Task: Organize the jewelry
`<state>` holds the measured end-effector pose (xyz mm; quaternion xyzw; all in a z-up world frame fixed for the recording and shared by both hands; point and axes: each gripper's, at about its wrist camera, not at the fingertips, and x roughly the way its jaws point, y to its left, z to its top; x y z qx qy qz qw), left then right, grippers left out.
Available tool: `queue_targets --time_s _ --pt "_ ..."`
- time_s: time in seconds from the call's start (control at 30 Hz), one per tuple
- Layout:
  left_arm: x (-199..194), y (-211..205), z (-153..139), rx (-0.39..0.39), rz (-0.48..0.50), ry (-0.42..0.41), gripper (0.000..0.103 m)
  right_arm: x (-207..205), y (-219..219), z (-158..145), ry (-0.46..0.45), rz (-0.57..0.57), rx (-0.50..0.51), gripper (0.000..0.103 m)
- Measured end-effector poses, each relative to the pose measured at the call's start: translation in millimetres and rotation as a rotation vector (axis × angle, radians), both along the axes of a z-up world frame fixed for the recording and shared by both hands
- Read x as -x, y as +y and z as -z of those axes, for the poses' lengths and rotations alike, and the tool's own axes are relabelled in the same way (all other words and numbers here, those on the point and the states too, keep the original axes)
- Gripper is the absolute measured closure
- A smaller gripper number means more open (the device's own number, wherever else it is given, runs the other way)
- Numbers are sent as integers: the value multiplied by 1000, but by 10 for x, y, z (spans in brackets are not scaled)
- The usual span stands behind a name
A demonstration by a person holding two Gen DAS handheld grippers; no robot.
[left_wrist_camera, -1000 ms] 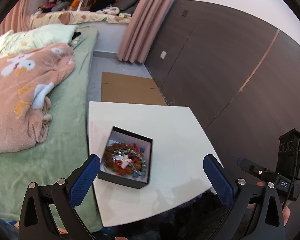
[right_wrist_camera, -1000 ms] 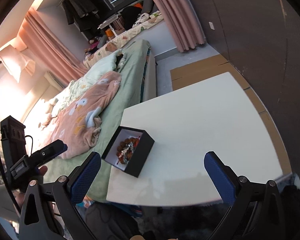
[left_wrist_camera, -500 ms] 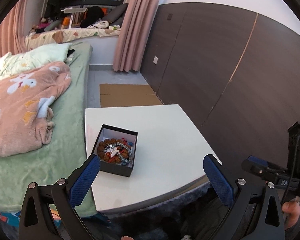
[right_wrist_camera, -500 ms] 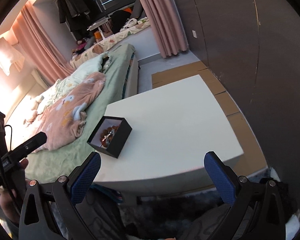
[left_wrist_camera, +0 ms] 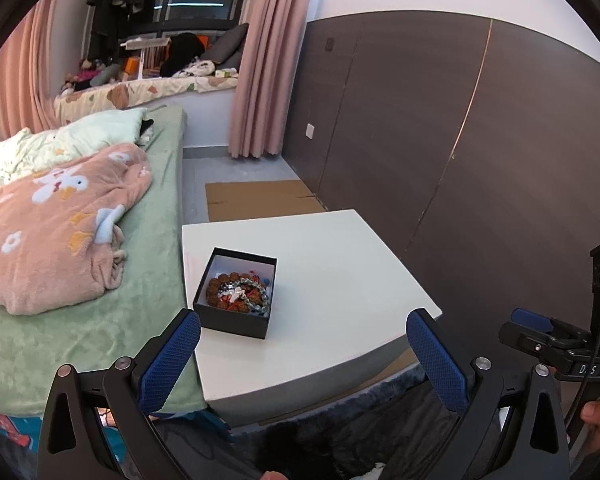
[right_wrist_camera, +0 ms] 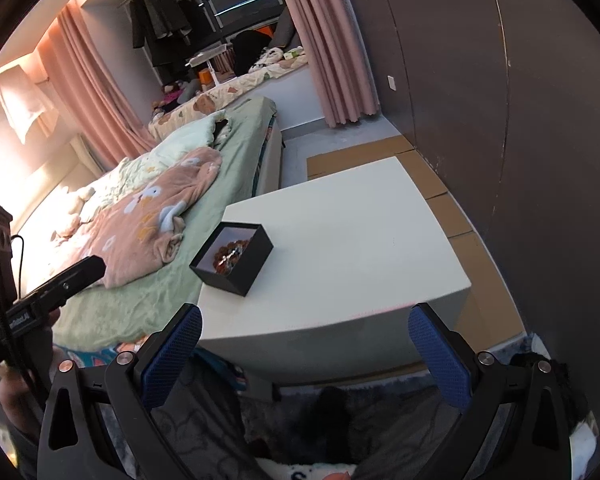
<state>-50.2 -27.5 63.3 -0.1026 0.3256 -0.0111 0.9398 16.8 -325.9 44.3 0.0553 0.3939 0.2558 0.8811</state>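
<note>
Both grippers have drawn back from the white table [left_wrist_camera: 332,280] — left gripper [left_wrist_camera: 300,354] and right gripper [right_wrist_camera: 304,346] spread wide, empty. Jewelry [left_wrist_camera: 238,294] sits inside the black box [left_wrist_camera: 232,320] near the table's bed-side edge — apparently finished.

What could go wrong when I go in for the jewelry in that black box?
1. The black box sits near the white table's bed-side edge; a nudge might push it off onto the bed.
2. The bracelets lie tangled together, so lifting one may drag others out.
3. Both the left gripper and right gripper are open and off the table, so the approach is long.
</note>
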Motion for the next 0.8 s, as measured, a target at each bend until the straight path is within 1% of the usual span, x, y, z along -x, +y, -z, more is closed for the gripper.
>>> queue_targets --time_s 0.17,0.33,0.6,0.7,0.8 --pt "109 -41 -10 -15 2 -17 0 96 -75 -25 -24 -1 -20 0" --pt "182 -34 0 -7 4 -16 0 184 -82 -14 -33 -5 -11 0" --pt "307 -56 -60 2 14 -43 0 273 -53 -32 -49 -3 7 0" --pt "343 -70 -72 -7 20 -55 0 317 -63 -39 -57 4 7 0" --pt "366 -60 -57 0 15 -53 0 336 -90 -28 -50 9 9 0"
